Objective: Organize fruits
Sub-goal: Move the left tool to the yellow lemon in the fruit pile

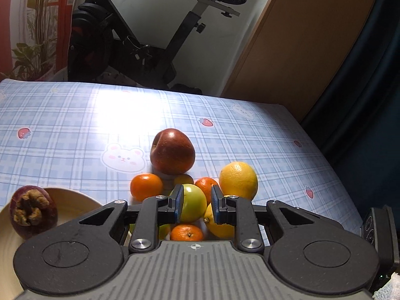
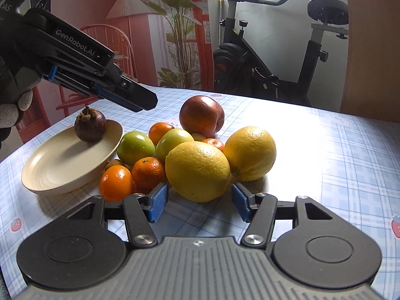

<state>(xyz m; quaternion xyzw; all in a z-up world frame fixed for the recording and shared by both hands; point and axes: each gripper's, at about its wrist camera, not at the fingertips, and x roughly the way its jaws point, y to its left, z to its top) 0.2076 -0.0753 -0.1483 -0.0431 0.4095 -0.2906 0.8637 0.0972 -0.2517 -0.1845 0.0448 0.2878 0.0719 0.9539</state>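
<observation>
The next fruit for the plate [image 2: 62,172] looks to be the near lemon [image 2: 197,171], so the right gripper [image 2: 197,203] should ease forward until its released fingers straddle the lemon's widest part before clenching, without nudging the pile. That lemon lies on the bench just beyond the fingers, right of the plate; the left gripper [image 2: 140,100] hovers clenched and empty above the pile.
</observation>
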